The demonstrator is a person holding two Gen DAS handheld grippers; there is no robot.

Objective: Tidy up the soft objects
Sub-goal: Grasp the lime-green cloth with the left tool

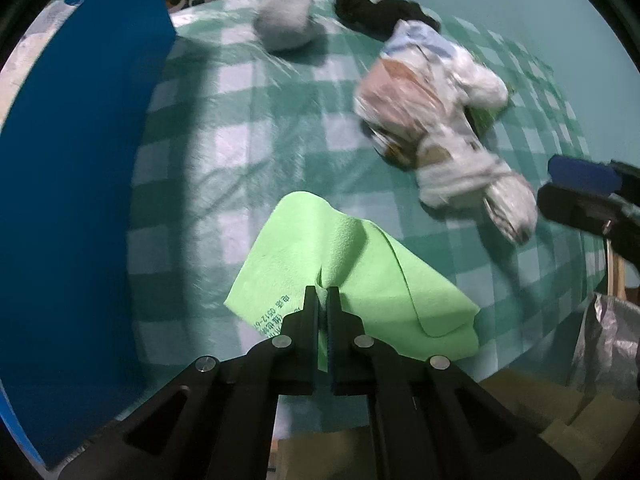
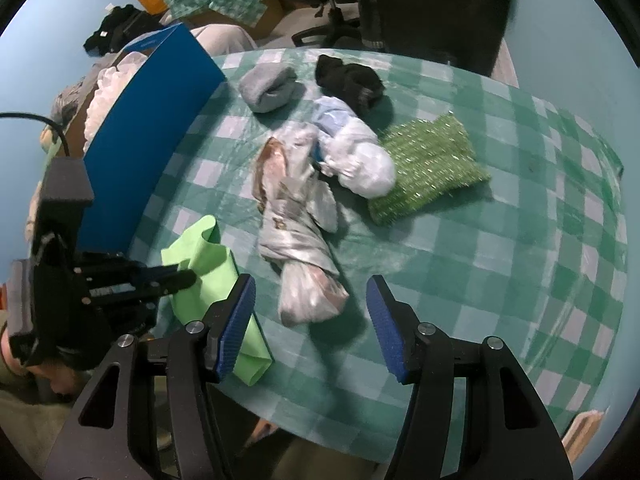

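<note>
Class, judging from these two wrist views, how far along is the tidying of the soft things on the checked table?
Done: nothing clearly; what lies behind the blue box wall is unclear. In hand: the left gripper is shut on the light green cloth; the right gripper is open before the patterned cloth bundle. Left on the table: grey sock ball, black socks, green knitted piece.

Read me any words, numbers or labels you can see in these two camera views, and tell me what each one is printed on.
"0512-6", partly legible: dark digits on the light green cloth, cut off by the left gripper.
Chinese characters beside those digits: too blurred to read.
Pale marking on the upper edge of the blue box: too small to read.
Nothing else carries readable text.
</note>
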